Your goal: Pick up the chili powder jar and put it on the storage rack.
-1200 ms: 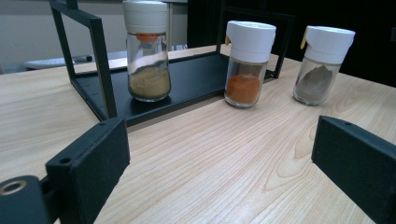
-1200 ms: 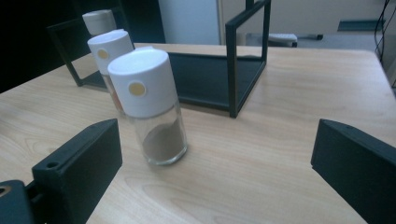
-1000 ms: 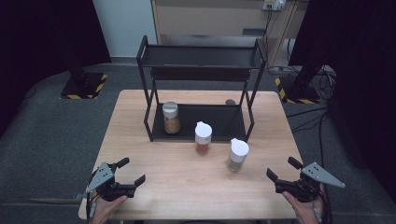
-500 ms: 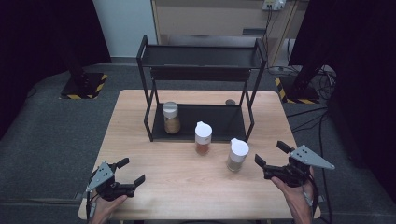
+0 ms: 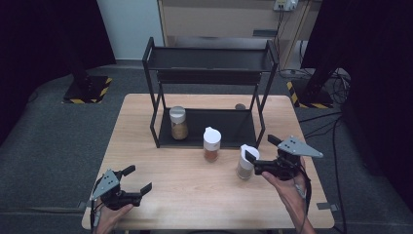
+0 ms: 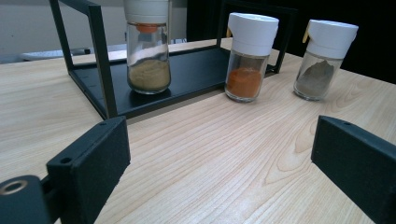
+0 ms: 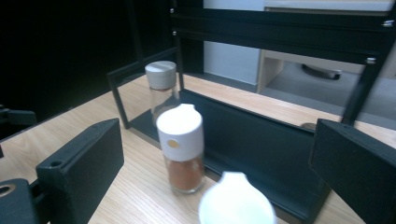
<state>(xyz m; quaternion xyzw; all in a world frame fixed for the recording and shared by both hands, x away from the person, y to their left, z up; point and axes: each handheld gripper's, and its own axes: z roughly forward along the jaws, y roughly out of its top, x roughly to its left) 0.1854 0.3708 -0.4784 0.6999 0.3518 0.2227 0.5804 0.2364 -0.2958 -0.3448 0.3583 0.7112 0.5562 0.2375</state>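
A black two-shelf rack [image 5: 209, 66] stands at the back of the wooden table [image 5: 195, 195]. A silver-lidded jar of tan powder [image 5: 178, 123] sits on its lower shelf. Two white-capped jars stand in front of it: orange powder [image 5: 212, 144] and grey powder [image 5: 247, 162]. My right gripper [image 5: 260, 147] is open, just right of the grey jar. In the right gripper view that jar's cap [image 7: 236, 200] lies low between the jaws, with the orange jar [image 7: 182, 149] beyond. My left gripper [image 5: 138, 178] is open and empty near the front left. The left gripper view has all three jars ahead [image 6: 148, 51] [image 6: 247, 56] [image 6: 324, 58].
A small dark round object [image 5: 239, 106] lies on the table behind the rack's right leg. A wooden cabinet [image 5: 219, 19] stands beyond the table. Cables [image 5: 336, 87] run over the floor at the right. Bare tabletop spans the front middle.
My right gripper has moved forward and left from the table's front right corner up to the grey-powder jar. The left gripper and the jars have stayed put.
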